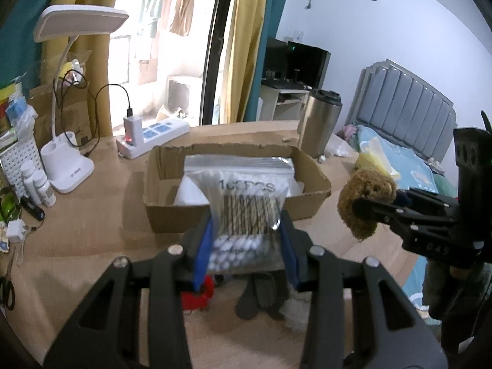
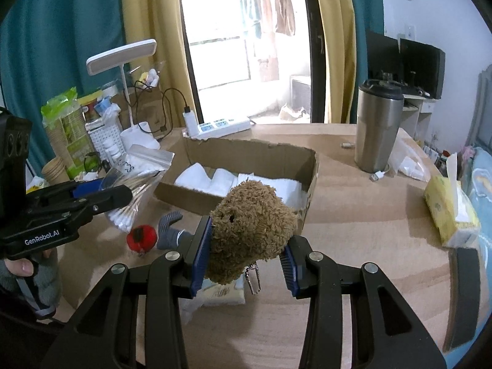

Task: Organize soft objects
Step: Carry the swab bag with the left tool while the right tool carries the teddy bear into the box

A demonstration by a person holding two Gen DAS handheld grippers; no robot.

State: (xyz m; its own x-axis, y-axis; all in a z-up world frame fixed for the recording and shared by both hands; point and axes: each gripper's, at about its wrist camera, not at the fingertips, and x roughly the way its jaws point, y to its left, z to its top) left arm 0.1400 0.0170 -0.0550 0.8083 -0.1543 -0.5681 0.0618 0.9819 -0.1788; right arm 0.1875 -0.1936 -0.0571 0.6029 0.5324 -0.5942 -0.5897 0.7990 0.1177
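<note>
My left gripper (image 1: 246, 246) is shut on a clear zip bag of cotton swabs (image 1: 243, 203), held above the table in front of an open cardboard box (image 1: 310, 169). The bag also shows in the right wrist view (image 2: 135, 184). My right gripper (image 2: 246, 255) is shut on a brown plush toy (image 2: 249, 227), held near the box's front right corner (image 2: 310, 184); the plush also shows in the left wrist view (image 1: 366, 200). White soft pads (image 2: 221, 178) lie inside the box. A grey glove (image 2: 170, 230), a red plush ball (image 2: 142, 237) and a tissue pack (image 2: 221, 295) lie on the table below.
A steel tumbler (image 2: 378, 126) stands behind the box on the right. A white power strip (image 2: 221, 126), desk lamp (image 1: 64, 166), small bottles (image 1: 40, 184) and a white basket (image 2: 104, 135) crowd the left. A yellow tissue pack (image 2: 449, 212) lies at the right edge.
</note>
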